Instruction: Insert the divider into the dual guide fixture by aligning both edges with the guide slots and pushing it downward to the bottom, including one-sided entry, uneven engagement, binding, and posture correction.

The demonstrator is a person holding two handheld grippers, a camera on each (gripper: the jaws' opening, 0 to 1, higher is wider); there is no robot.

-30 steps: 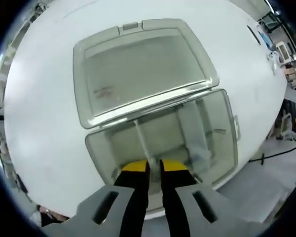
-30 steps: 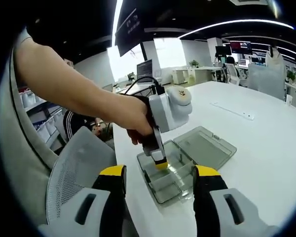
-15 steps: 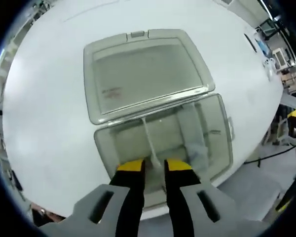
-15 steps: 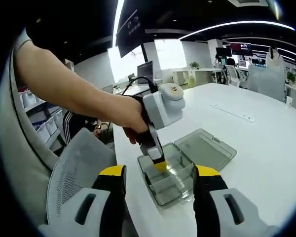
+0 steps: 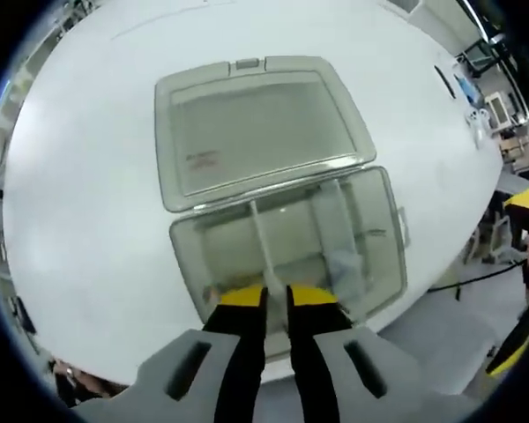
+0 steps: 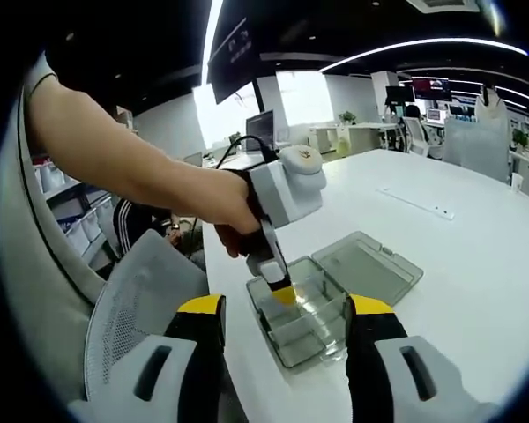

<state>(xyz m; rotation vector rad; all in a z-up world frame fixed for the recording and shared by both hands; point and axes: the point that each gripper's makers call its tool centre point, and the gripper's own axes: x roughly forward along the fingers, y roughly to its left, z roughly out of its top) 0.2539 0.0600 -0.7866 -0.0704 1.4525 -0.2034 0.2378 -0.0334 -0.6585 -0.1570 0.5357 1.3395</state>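
Left gripper view: left claw (image 5: 277, 298) pinched on the divider (image 5: 263, 248), which stands upright in the open fixture box (image 5: 375, 256) on the white surface (image 5: 88, 176), keeping both edges guided.
Right gripper view: right claw (image 6: 282, 319) spread wide and holding nothing, held back from the box (image 6: 313, 348); the left claw (image 6: 283, 294) dips into it.

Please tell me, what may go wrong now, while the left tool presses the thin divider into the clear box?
1. The left tool grips the divider at its near end alone, so the far end may lag and the divider could bind.
2. The box sits near the table edge and the open right tool is not touching it, so a hard push might shift it.
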